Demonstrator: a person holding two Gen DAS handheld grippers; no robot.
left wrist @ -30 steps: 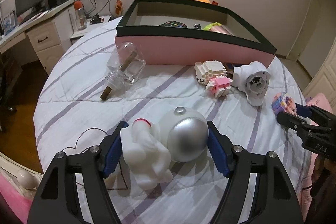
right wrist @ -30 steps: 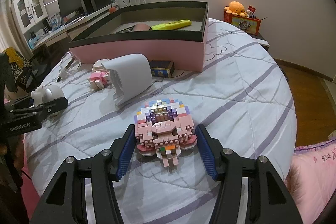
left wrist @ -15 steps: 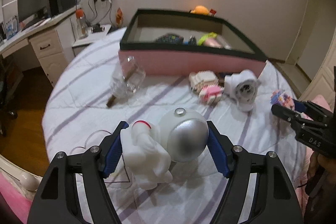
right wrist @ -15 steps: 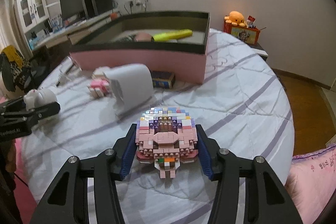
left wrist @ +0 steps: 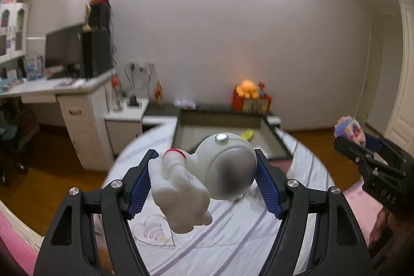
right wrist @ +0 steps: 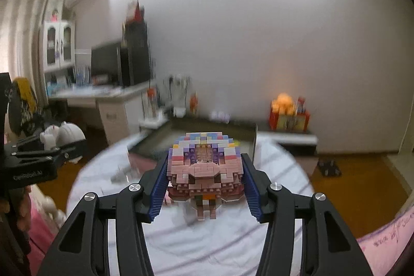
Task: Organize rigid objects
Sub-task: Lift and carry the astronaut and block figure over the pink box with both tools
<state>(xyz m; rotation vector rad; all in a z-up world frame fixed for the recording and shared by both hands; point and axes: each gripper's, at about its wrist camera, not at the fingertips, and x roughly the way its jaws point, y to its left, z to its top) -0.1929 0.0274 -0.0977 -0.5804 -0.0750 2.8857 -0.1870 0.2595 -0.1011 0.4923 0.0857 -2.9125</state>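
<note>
both loads are airborne: left gripper (left wrist: 203, 181) clasps the astronaut figure (left wrist: 204, 177), right gripper (right wrist: 205, 181) the brick model (right wrist: 205, 170); next, the box (left wrist: 274, 139) ahead of the fingertips.

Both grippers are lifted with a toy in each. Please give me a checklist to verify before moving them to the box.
1. Left gripper clamps the astronaut figure: ok.
2. Right gripper clamps the brick figure: ok.
3. Both toys clear of the bedspread: ok.
4. Box ahead, open on top: ok.
5. Free room inside the box: cannot tell, mostly hidden.
6. Grippers apart from each other: ok.
</note>
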